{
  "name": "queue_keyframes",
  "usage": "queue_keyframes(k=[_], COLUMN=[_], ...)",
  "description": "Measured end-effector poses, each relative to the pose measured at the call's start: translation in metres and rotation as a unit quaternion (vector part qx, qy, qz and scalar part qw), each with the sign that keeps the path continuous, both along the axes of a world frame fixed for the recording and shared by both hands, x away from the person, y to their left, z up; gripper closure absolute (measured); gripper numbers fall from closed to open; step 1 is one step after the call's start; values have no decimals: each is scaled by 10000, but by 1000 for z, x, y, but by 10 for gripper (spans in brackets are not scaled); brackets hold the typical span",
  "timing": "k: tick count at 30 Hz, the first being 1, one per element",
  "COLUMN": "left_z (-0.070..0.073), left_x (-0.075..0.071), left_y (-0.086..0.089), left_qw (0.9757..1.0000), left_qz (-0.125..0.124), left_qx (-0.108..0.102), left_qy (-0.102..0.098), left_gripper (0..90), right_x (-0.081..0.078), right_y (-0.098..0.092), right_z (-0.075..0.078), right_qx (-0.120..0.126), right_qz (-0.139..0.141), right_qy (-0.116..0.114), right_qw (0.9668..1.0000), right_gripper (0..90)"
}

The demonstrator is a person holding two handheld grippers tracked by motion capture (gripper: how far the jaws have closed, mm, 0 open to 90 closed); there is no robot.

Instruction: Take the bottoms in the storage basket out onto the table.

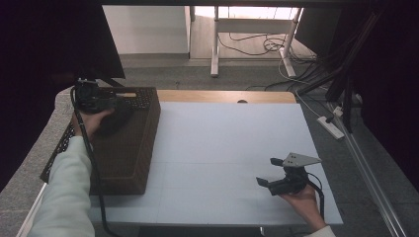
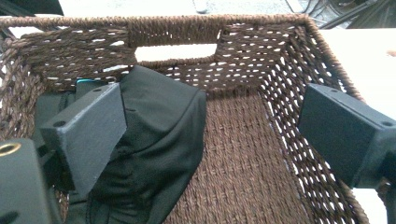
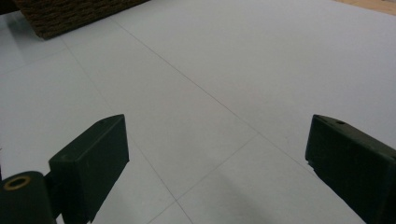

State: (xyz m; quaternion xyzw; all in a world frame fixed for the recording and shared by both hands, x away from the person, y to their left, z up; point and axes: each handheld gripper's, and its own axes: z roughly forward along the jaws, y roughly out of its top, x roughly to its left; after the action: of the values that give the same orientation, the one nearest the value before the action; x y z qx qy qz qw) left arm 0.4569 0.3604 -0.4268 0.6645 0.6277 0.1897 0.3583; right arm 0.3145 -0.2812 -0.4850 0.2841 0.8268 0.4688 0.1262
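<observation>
Left gripper (image 2: 205, 135) hanging over the woven basket (image 2: 261, 46), jaws spread wide and gripping nothing, one jaw just over a crumpled black cloth (image 2: 159, 140) that sits against the near-left side of the basket floor. Looks like a cap or some folded garment, hard to tell which. Bit of teal (image 2: 86, 82) poking out behind it, too hidden to identify. From the high view, same left gripper (image 1: 106, 103) up at the far end of the basket (image 1: 133, 148), which sits on the left part of the white table (image 1: 222, 148). Right gripper (image 1: 271, 171) parked low over the bare table near the right front corner, jaws also wide apart with nothing between them, well away from the basket. Probably about to go in for the cloth, or just let it go, can't say which. Stuff that could go sideways: soft fabric bunching up, so a pinch might catch only a top fold and slip out on the lift. Jaw tips snagging the open weave of the wall if going in too close to the side. Basket light and unheld, so a tug on the cloth could drag or tip it, with the right gripper too far off to steady it.
</observation>
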Motion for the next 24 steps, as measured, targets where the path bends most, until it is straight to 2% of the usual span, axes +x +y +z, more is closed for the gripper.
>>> queue_keyframes(k=[3, 8, 14, 24], left_z=[-4, -11, -19, -22], left_x=[5, 8, 12, 14], left_y=[1, 6, 9, 9], left_qw=[9999, 9997, 9994, 9984], left_qz=[73, 206, 304, 372], left_qx=[59, -25, 14, 308], left_qy=[56, 88, 173, 307], left_gripper=[84, 85, 81, 78], right_x=[-1, -1, 0, 0], right_y=[0, 0, -1, 1], right_z=[-1, -2, -2, -4], right_qx=[-16, -13, -7, -65], right_qz=[-17, -29, -69, -103], right_qy=[14, 49, 76, 95], right_qw=[10000, 10000, 9999, 9999], right_gripper=[61, 61, 61, 61])
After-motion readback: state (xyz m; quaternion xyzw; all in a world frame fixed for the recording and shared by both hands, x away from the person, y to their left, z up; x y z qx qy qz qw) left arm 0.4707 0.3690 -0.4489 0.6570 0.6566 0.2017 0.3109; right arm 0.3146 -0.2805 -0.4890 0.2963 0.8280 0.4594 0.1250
